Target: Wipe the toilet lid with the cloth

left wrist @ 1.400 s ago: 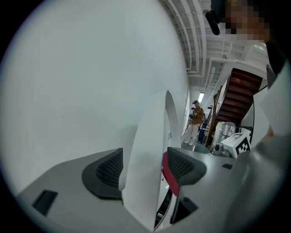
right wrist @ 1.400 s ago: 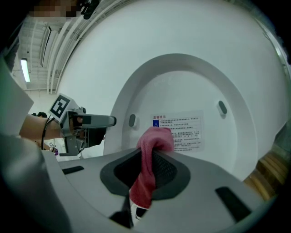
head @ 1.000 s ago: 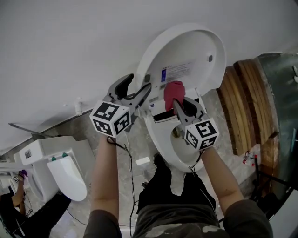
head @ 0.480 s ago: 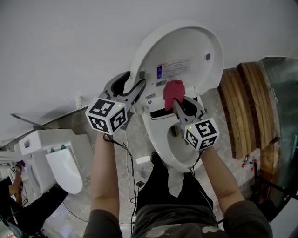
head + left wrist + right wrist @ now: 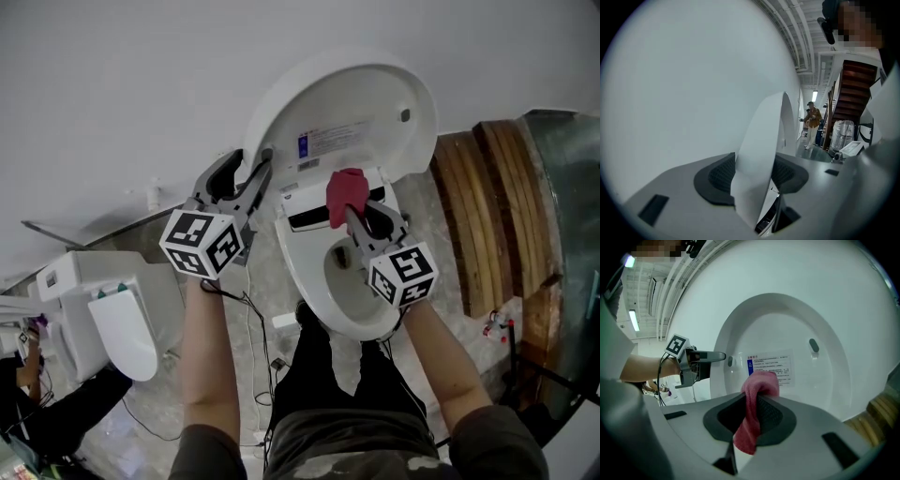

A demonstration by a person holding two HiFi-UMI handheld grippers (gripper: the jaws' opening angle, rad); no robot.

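Lid: the toilet lid (image 5: 356, 103) stood raised off the bowl (image 5: 314, 291), its inner face with the printed label (image 5: 337, 139) turned toward the person.
Lid axis: the long axis ran from the hinge end by the bowl up to the rounded free end, which pointed up and away.
Left claw: the left gripper (image 5: 255, 173) straddled the lid's side rim. Its jaws had just been closing, and the pads looked seated on both faces of the rim.
Right claw: the right gripper (image 5: 354, 214) was clamped on the cloth (image 5: 346, 187).
Cloth: red and bunched, its wad stuck out past the fingertips, low on the lid near the hinge and just under the label. Contact could not be told.
Cloth axis: it lay lengthwise along the jaws, with the wad aimed at the lid.
Doing it well: my judgement was to keep the left hold firm so the lid would not swing, press the wad flat to the face, and stroke along the long axis from hinge to tip in overlapping passes.
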